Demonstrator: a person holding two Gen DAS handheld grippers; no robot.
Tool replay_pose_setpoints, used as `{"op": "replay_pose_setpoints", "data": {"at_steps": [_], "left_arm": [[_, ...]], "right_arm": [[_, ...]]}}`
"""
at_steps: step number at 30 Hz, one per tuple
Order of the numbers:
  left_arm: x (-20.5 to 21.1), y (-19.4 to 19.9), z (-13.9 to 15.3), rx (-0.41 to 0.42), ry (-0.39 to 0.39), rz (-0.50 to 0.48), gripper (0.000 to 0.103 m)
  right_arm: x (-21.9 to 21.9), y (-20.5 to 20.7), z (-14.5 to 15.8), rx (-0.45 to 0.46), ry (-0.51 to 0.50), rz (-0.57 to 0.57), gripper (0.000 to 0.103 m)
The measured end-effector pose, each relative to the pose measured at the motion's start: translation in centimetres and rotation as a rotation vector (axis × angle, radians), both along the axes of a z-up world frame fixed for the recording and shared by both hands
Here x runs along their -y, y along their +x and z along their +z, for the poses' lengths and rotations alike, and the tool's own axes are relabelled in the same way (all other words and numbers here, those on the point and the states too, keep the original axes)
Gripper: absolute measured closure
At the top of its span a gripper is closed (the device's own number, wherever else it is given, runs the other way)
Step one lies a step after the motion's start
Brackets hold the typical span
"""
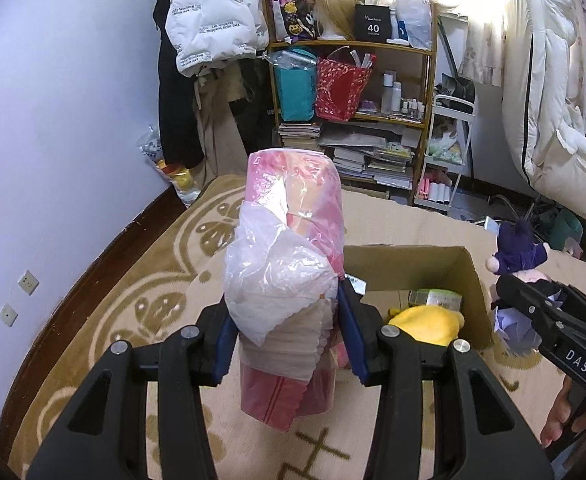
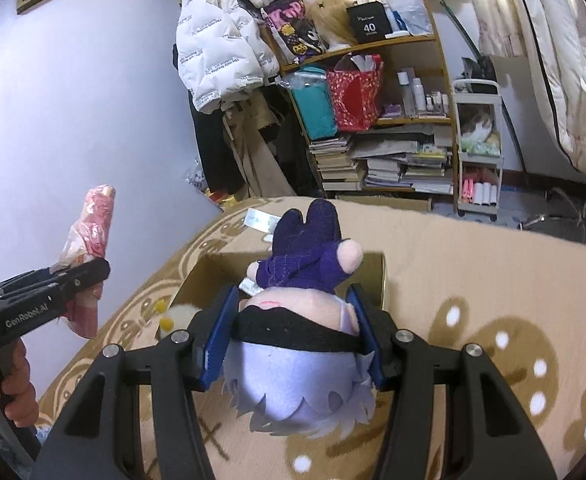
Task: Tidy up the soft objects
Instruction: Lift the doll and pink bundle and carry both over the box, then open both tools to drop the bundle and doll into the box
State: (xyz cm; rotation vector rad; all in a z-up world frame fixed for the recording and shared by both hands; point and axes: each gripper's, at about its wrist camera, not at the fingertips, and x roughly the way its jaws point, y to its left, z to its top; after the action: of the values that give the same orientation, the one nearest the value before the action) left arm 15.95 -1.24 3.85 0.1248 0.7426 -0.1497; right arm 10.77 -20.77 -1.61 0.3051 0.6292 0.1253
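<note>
My left gripper (image 1: 289, 320) is shut on a pink soft item wrapped in a clear plastic bag (image 1: 293, 240), held upright above the rug, left of an open cardboard box (image 1: 469, 280). It also shows in the right wrist view (image 2: 93, 236). My right gripper (image 2: 289, 328) is shut on a plush doll with lilac hair and purple clothes (image 2: 305, 308), head toward the camera, above the box (image 2: 377, 280). The doll also shows in the left wrist view (image 1: 517, 256). A yellow plush (image 1: 429, 322) and a green packet (image 1: 435, 298) lie in the box.
A beige patterned rug (image 2: 473, 300) covers the floor. A cluttered wooden shelf (image 1: 353, 80) with bags and books stands behind, with hanging coats (image 1: 209, 20) to its left and a white cart (image 1: 445, 152) to its right. A white duvet (image 1: 545, 100) hangs at right.
</note>
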Motion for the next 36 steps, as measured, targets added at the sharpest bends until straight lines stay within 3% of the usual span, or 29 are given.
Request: {"op": "replay_pose_setpoints", "data": {"at_steps": [7, 10, 13, 20, 29, 36], "left_arm": [[1.8, 2.1, -2.1, -0.032, 0.009, -0.028, 0.059], [2.4, 2.9, -3.5, -0.073, -0.022, -0.050, 0.059], [3.1, 3.5, -4.8, -0.093, -0.001, -0.065, 0.059], [3.8, 4.4, -7.4, -0.142, -0.017, -0.077, 0.058], [3.5, 4.6, -7.8, -0.145, -0.046, -0.078, 0.058], [2.8, 4.1, -7.5, -0.132, -0.007, -0.057, 0.058]], "right_arm": [[0.1, 2.0, 0.2, 0.000, -0.020, 0.013, 0.045], [0.0, 2.8, -0.3, -0.010, -0.010, 0.014, 0.044], [-0.1, 3.4, -1.1, -0.028, 0.002, 0.022, 0.044], [-1.1, 4.3, -2.6, -0.079, -0.049, 0.066, 0.044], [-0.4, 4.7, -4.1, -0.130, -0.040, 0.075, 0.042], [0.1, 4.9, -4.5, -0.148, -0.010, 0.072, 0.037]]}}
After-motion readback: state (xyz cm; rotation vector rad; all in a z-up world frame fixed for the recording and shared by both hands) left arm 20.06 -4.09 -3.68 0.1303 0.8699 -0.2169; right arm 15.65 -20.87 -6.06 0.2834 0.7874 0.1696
